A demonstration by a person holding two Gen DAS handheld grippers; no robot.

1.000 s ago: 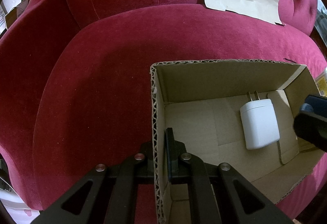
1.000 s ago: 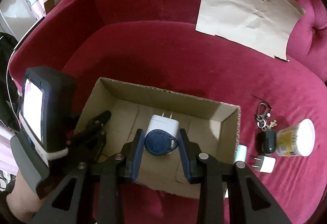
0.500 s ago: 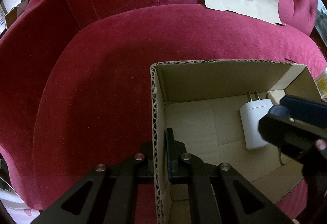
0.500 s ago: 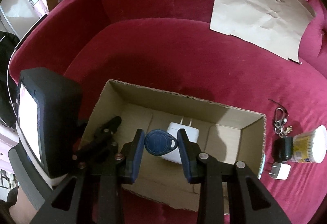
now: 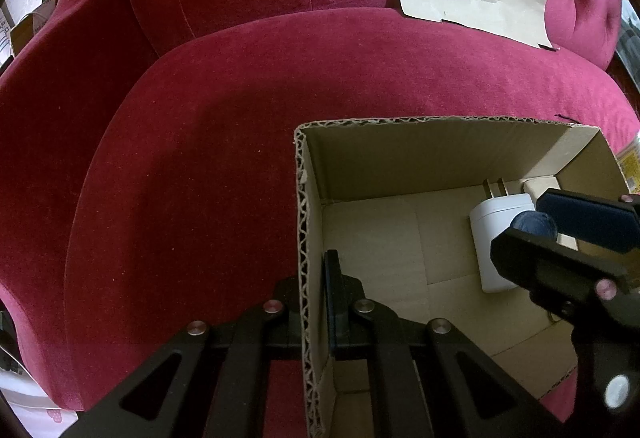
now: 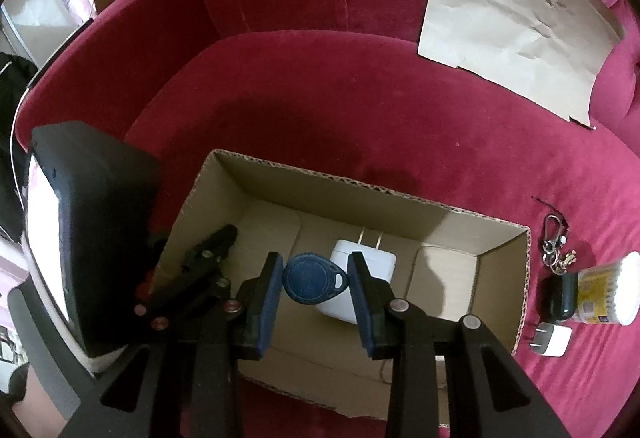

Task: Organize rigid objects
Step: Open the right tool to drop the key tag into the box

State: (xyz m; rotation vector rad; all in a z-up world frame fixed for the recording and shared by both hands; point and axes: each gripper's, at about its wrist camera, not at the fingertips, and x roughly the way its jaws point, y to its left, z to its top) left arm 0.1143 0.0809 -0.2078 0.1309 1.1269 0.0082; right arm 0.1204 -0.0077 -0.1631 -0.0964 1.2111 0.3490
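Observation:
An open cardboard box [image 5: 420, 154] [image 6: 328, 178] sits on a red velvet sofa. My left gripper [image 5: 314, 302] is shut on the box's left wall. A white plug charger [image 5: 496, 238] [image 6: 360, 278] lies on the box floor. My right gripper [image 6: 316, 278] [image 5: 560, 234] hangs over the box and is shut on a blue key fob [image 6: 312, 278] [image 5: 534, 222], above the charger.
Right of the box on the seat lie a small white charger [image 6: 554, 340], a black case [image 6: 560, 296], a key ring with carabiner [image 6: 554, 242] and a tub of cotton swabs [image 6: 608, 290]. A sheet of brown paper [image 6: 516, 26] leans on the backrest.
My right gripper has moved left and down with the blue fob, from beside the box's right end to over the charger inside it. The left gripper has not moved.

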